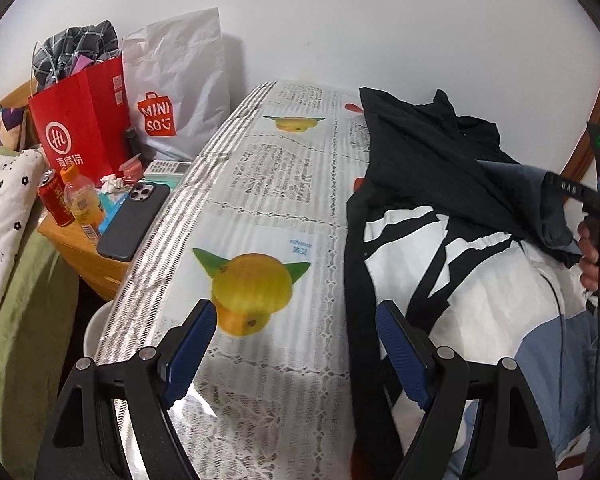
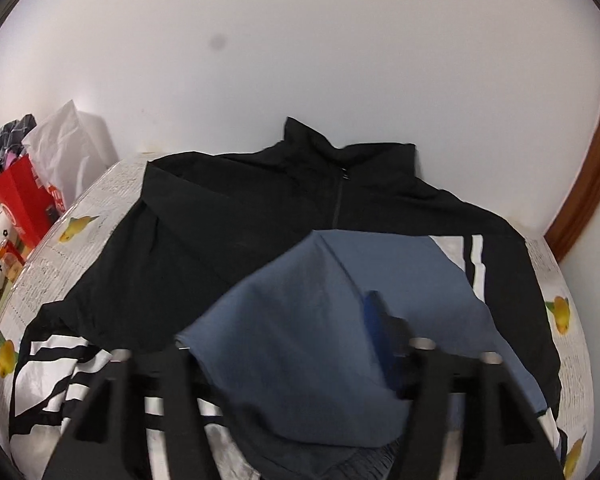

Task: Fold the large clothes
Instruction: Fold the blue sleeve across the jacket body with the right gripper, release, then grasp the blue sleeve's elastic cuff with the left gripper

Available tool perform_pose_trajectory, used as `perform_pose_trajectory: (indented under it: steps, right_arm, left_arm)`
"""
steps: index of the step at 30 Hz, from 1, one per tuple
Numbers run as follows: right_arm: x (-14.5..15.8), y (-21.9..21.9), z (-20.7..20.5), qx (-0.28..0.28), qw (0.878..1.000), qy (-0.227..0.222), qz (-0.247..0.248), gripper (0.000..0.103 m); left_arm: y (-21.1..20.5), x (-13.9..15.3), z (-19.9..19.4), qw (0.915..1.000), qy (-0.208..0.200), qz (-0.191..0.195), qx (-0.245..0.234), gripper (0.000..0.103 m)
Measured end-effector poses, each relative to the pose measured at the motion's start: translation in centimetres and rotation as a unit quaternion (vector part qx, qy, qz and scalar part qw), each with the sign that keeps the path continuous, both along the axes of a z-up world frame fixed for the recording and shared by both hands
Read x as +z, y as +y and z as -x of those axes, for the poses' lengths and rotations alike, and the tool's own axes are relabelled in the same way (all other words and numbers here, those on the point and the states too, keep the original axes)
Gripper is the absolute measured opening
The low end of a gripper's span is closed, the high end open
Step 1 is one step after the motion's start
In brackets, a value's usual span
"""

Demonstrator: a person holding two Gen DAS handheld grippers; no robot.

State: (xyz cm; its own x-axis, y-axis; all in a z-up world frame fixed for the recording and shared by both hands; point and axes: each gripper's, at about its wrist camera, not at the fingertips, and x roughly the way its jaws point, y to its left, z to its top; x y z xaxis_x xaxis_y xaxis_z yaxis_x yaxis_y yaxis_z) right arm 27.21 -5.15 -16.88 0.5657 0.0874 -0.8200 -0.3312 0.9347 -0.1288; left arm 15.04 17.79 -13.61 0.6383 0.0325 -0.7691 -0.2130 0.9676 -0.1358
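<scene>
Black, white and blue jacket (image 2: pixel 260 216) spread on the fruit-print clothed surface (image 1: pixel 268 200) — left claw (image 1: pixel 296 344) wide, empty; right claw (image 2: pixel 284 344) parted over blue fabric, gripping nothing.

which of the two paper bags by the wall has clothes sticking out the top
The red paper bag, left of the white Miniso bag. Dark checked fabric bulges from its top; the white bag shows nothing sticking out.

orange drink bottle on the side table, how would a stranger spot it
Left of the cloth-covered table stands a low wooden side table. In front of its red paper bag, the small clear plastic bottle of orange drink has an orange cap, unlike the red can beside it.
</scene>
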Motion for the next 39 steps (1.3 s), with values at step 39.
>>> perform_pose_trajectory:
  steps: [39]
  right_arm:
    - [9.9, -30.8, 15.1, -0.212, 0.977, -0.029, -0.004, 0.077]
  left_arm:
    - [-22.8, 7.2, -7.5, 0.9809, -0.022, -0.072, -0.179, 0.08]
